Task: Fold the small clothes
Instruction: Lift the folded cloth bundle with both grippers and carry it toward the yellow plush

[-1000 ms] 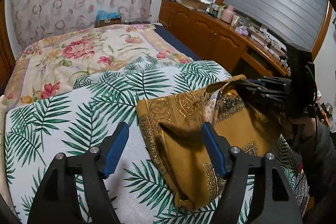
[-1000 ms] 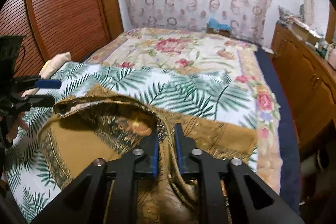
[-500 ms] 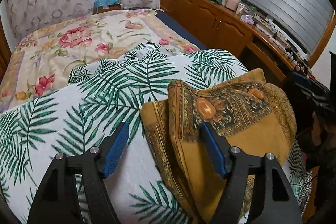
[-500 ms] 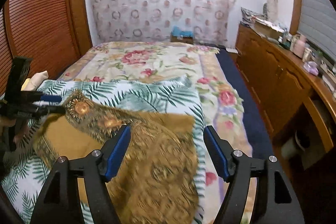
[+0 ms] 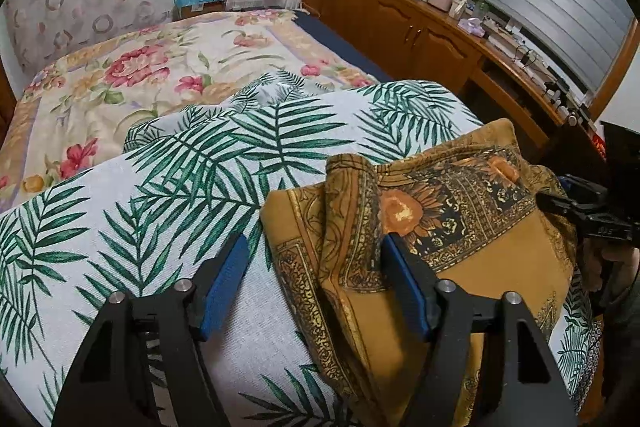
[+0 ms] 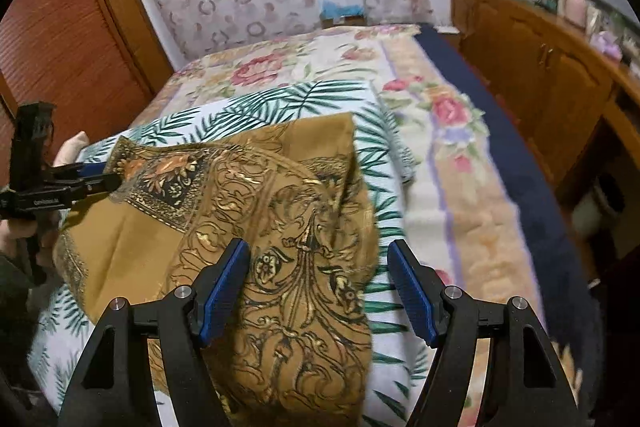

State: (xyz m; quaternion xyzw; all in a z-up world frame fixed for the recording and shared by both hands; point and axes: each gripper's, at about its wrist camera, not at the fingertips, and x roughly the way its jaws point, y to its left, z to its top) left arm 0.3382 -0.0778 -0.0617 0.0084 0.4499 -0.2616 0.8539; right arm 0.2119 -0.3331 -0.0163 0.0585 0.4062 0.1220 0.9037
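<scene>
Mustard-gold cloth, printed with dark ornamental borders and orange sunflower medallions, lies folded over itself on the palm-leaf spread, filling the lower right of the left wrist view and the lower middle of the right wrist view.

The risk, as I judge it, is at its upper corner. In the left wrist view a loose flap stands up in a ridge right at the left gripper, whose jaws are closing with that bunched edge between them. One blue pad already sits against the folds while the other pad is over bare spread, so the bite may catch several layers, or only the top one, and drag the fold crooked. The fabric looks thin and slippery, with a sheen, so it could also slide on the spread instead of creasing.

The right gripper hangs with its jaws wide apart and nothing pinched; the cloth's right edge lies beneath the gap. With that side free, nothing pins the fold, and a pull from the left could shift the whole piece toward the left of the frame.

Edges are not lined up: in the right wrist view the patterned top layer lies at a slant over the plain gold panel, rumpled and puffed rather than flat.
</scene>
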